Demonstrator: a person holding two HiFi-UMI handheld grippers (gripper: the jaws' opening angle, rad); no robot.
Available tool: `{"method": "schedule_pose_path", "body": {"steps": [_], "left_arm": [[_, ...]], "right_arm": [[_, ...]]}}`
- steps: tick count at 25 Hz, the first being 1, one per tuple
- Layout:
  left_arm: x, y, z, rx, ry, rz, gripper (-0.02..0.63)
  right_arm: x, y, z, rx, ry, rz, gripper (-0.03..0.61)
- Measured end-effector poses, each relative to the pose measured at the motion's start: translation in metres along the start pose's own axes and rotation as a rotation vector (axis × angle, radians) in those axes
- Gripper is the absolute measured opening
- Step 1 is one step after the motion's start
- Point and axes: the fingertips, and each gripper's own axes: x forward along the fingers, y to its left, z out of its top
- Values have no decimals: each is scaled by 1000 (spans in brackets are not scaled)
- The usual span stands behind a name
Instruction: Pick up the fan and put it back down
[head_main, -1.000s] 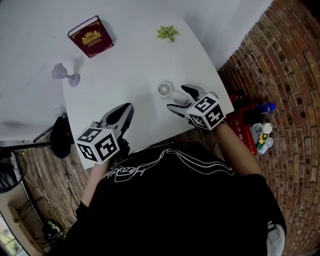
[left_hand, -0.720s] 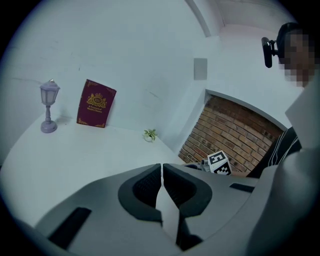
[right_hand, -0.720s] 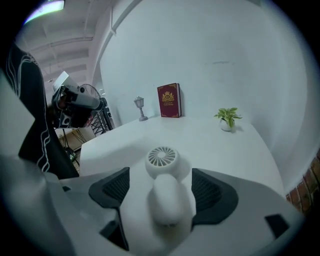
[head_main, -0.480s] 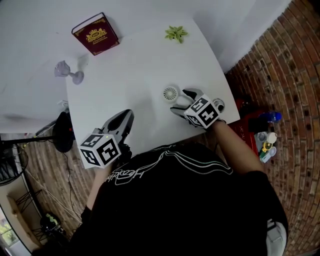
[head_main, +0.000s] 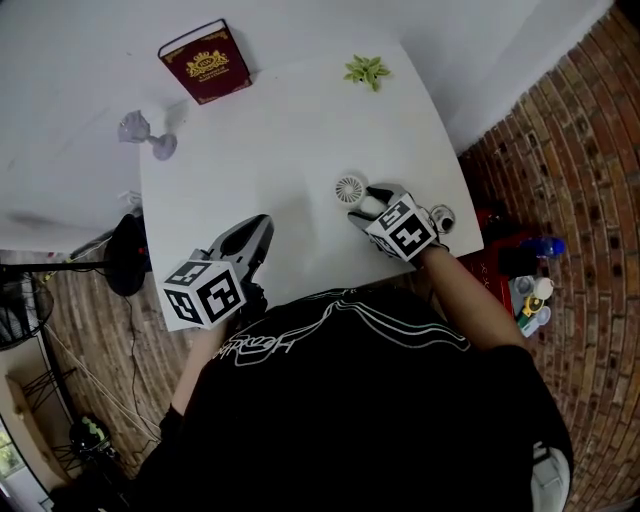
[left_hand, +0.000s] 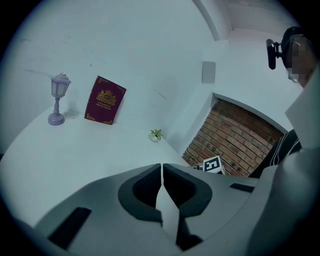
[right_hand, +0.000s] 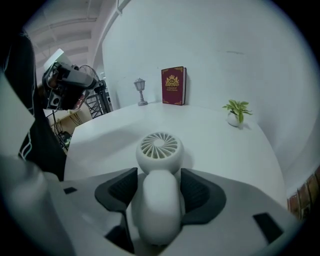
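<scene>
A small white handheld fan (head_main: 350, 188) lies flat on the white table (head_main: 280, 130) near its front right edge. In the right gripper view its round grille (right_hand: 159, 146) points away and its handle runs back between the jaws. My right gripper (head_main: 368, 206) (right_hand: 157, 184) is closing, and both dark pads sit against the sides of the handle. My left gripper (head_main: 261, 228) (left_hand: 161, 168) hovers over the table's front edge to the left, shut with nothing in it.
At the table's far side are a dark red book (head_main: 205, 73), a small potted plant (head_main: 367, 70) and a lilac lamp figurine (head_main: 145, 135). Brick floor lies to the right, with bottles (head_main: 530, 290) on it. A black stand (head_main: 125, 265) is at the left.
My right gripper has come down over the fan's handle and narrowed its jaws around it. The left gripper has sunk slightly.
</scene>
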Motion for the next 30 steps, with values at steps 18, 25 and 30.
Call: {"method": "schedule_pose_path", "body": {"steps": [18, 25, 30], "left_arm": [[-1, -2, 3, 15, 1, 0, 38], [2, -5, 6, 31, 39, -22, 38], [-6, -3, 3, 34, 76, -27, 38]], "right_arm": [[2, -7, 1, 1, 13, -29, 231], [0, -10, 0, 27, -3, -59, 195], [-6, -12, 0, 66, -29, -98, 193]]}}
